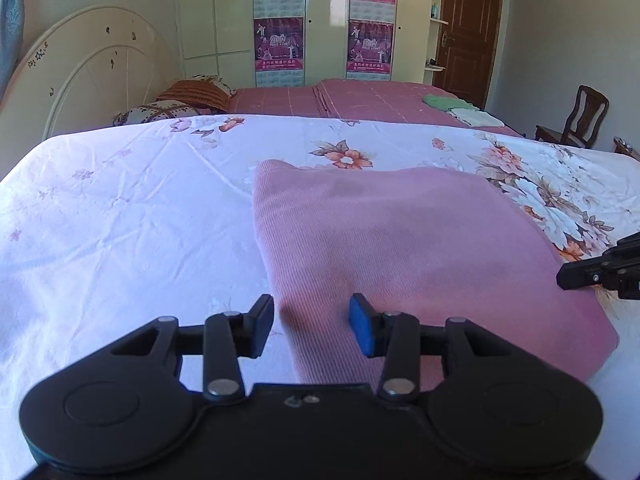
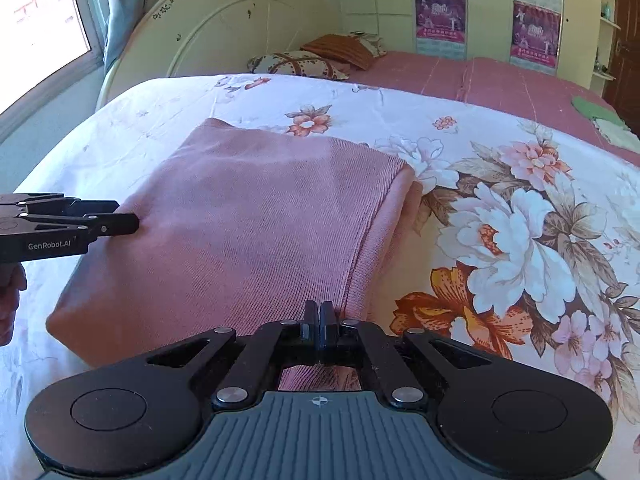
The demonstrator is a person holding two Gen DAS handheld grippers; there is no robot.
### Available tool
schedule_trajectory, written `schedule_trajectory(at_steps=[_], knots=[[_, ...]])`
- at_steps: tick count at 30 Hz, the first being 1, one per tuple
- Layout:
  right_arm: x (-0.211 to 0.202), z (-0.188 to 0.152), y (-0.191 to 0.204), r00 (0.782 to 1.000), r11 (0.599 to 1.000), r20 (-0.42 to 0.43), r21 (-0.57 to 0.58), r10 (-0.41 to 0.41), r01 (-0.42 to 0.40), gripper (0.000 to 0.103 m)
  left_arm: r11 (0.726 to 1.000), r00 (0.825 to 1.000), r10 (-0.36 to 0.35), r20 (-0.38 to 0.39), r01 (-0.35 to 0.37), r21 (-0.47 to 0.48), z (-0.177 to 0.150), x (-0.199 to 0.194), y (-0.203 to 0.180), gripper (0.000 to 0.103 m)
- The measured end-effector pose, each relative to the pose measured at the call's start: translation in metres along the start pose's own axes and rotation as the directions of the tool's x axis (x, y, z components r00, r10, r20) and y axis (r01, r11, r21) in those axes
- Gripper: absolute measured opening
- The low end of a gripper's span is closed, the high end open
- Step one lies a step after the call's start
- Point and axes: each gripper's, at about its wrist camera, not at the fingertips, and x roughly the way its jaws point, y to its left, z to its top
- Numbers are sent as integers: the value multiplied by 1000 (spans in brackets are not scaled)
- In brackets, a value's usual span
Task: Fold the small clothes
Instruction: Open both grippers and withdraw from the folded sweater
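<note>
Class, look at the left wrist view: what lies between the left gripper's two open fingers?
In the left wrist view, the left gripper straddles the left edge of the pink garment; pink cloth and a strip of floral bedsheet fill the gap.

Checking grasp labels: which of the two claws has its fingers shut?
The right claw, fingers pressed together at the pink garment's near edge; the left claw stands open.

Bare floral sheet (image 1: pixel 120 208) all round the folded pink garment (image 1: pixel 400 248).

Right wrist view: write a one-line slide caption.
Right hand-held gripper shut at the near edge of a folded pink garment on a floral bedsheet, left hand-held gripper alongside.
</note>
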Motion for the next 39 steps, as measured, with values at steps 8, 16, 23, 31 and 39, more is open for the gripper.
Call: schedule_trajectory(at_steps=[8,16,23,31,39], knots=[[-13,-30,15,998,998,-70,-55,4,-8,0,999,999,14,-49,-15,-30,-44,-33,-5,42],[-21,-44,6,998,999,-60,46,4,-1,0,993,995,84,-52,-88,-76,-64,-66,-15,41],[-99,-68,35,999,999,49,39,-17,15,0,989,995,93,35,-89,-114,-78,-142,-43,42],[-191,-113,78,969,993,224,72,-106,92,103,985,971,167,173,-158,-69,-98,-220,-104,103],[-266,-164,106,952,979,244,126,-188,161,103,991,970,114,213,-95,-94,-124,-306,-145,103]])
